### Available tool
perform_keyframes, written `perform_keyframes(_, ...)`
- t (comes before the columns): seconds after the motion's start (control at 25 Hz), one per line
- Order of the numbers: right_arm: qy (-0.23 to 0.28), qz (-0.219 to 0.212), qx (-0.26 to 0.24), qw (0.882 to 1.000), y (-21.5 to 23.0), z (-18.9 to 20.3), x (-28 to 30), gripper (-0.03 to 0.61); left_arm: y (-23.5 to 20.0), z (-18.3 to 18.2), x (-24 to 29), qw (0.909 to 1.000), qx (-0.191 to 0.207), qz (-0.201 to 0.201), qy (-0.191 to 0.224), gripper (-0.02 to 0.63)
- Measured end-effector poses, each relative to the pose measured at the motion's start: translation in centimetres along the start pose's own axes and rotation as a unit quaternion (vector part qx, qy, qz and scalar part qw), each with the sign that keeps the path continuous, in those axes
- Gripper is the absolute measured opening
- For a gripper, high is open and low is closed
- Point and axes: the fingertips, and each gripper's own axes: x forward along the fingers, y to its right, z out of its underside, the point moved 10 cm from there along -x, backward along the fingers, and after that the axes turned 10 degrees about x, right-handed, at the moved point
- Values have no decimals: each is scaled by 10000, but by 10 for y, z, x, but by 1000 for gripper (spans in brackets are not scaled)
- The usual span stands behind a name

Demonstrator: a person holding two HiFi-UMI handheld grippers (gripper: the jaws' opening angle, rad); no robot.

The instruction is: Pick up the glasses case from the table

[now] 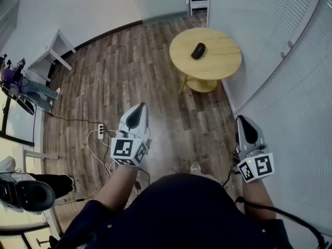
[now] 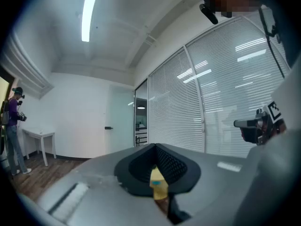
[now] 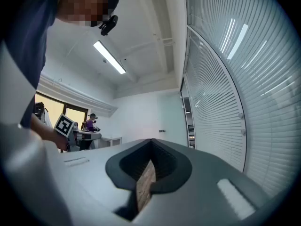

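Approach step: our left gripper and right gripper are closed, empty. Next we must reach the glasses case near the round table's middle and open up.

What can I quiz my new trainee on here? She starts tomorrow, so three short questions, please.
1. True or false: the case lies on the round table.
2. The right tool is: A) shut and empty; B) shut on the case; C) wide open.
3. Which tool is nearer the blinds?

Key: 1 true; 2 A; 3 the right one.
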Motion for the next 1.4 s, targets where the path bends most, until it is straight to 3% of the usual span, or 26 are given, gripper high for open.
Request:
perform_keyframes(0.4, -51, 100, 63, 9999, 15, -2, 1, 8, -29, -11, 0, 9992, 224, -327, 32, 5)
perform_keyframes(0.68, 158, 54, 480, 9987, 38, 1, 15, 8, -50, -16, 7, 9968, 261, -756, 51, 5)
perform_keyframes(0.96, -135, 27, 470, 9988, 69, 14, 45, 8, -62, -23, 36, 9940, 540, -953, -32, 5)
perform_keyframes(1.2, -466, 204, 699, 9963, 108, 40, 103, 9, -60, -1, 97, 9959, 413, -790, -152, 5)
perform_keyframes(1.4, -329, 534, 551, 9965, 117, 31, 147, 8, -80, 13, 151, 9984, 265, -496, -14, 5)
